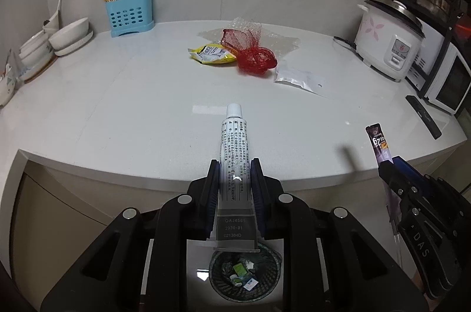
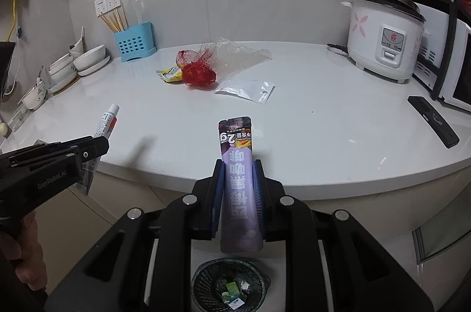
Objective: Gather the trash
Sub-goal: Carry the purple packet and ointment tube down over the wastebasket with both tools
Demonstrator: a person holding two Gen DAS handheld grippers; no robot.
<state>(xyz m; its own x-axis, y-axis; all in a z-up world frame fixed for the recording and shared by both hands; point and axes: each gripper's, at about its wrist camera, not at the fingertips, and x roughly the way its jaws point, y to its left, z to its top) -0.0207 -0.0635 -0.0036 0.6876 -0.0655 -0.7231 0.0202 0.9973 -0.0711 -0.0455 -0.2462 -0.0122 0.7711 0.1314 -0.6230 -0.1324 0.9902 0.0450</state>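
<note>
Here, the smooth white stone-like countertop (image 1: 132, 94) curves broadly across both views, its rounded front edge the landmark. Far behind that edge, against the wall, stands a glossy white rice cooker (image 2: 385, 38) with a dark lid and pink petals, and a perforated blue plastic holder (image 1: 129, 14) of chopsticks. Mid-counter lie a crumpled red mesh net (image 1: 254, 54), a yellow foil wrapper (image 1: 212, 53) and a flat clear plastic pouch (image 2: 244, 89).

Below and in front of the edge, on the floor, sits a round dark woven-mesh wastebasket (image 1: 220, 279) holding small scraps.

The left gripper (image 1: 234, 167) is clamped on a white printed tube (image 1: 234, 147), its ribbed cap pointing over the edge, its crimped flat tail above the basket. The right gripper (image 2: 238, 167) pinches a slim lilac sachet (image 2: 238, 164) lengthwise between blue pads, the torn top over the edge.

Only the right wrist view shows a hand (image 2: 26, 247) gripping the left tool's handle; the left view alone shows the tube's stamped tail.
</note>
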